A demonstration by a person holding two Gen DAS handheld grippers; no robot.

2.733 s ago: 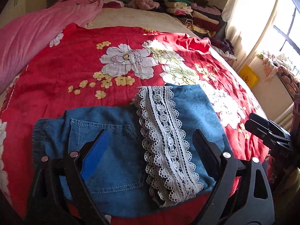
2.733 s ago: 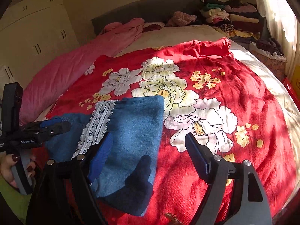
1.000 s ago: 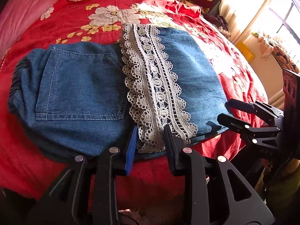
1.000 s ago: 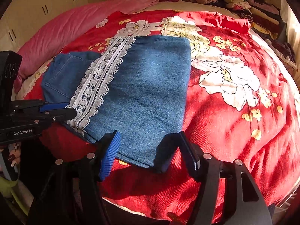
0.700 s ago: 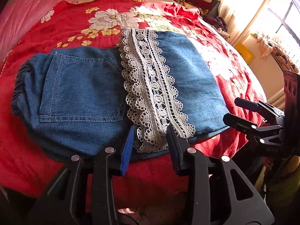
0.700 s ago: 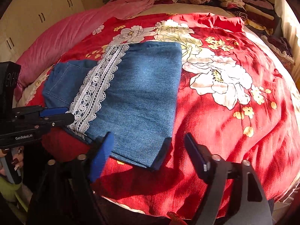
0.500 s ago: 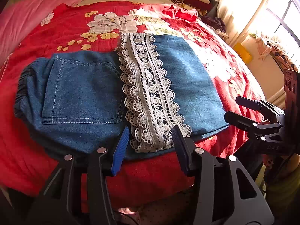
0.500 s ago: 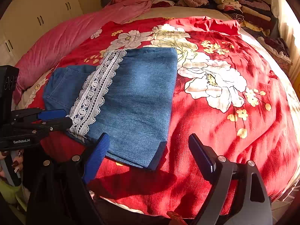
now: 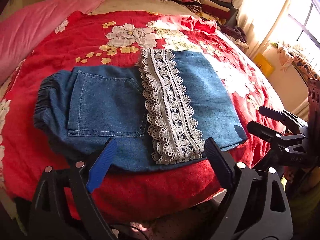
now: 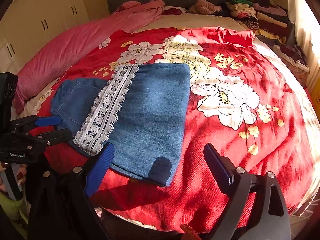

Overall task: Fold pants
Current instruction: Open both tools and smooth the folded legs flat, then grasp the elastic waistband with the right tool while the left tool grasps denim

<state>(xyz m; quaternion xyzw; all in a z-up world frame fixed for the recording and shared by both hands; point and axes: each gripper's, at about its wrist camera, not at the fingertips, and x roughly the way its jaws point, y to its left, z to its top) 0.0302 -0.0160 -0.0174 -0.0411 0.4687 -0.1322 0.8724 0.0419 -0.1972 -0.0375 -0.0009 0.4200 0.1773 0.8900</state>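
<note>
My left gripper (image 9: 158, 158) is spread wide with nothing between its fingers, hanging just off the near edge of the bed. My right gripper (image 10: 158, 160) is the same, wide apart and empty, its shadow falling on the near corner of the cloth.

Straight ahead at twelve o'clock from the left tool lie the pants (image 9: 138, 110), flat on the red flowered bedspread (image 9: 60, 46). They look folded over already: the leg end is laid back across the seat, so the lace trim (image 9: 170, 108) runs down the middle and the back pocket (image 9: 106, 106) sits at about eleven o'clock, with the gathered waistband at ten. From the right tool the same bundle lies at eleven o'clock.

I judge the fold mostly done (one more fold, bringing waistband over or leg side across, may be left, if a smaller packet is wanted). The edges look fairly even.

Counting: one pair of pants, one lace band, one pocket showing, two grippers, one pink quilt (image 10: 80, 40) at ten o'clock, and one stack of folded clothes (image 10: 260, 16) at one o'clock, its pieces too many to count surely.
</note>
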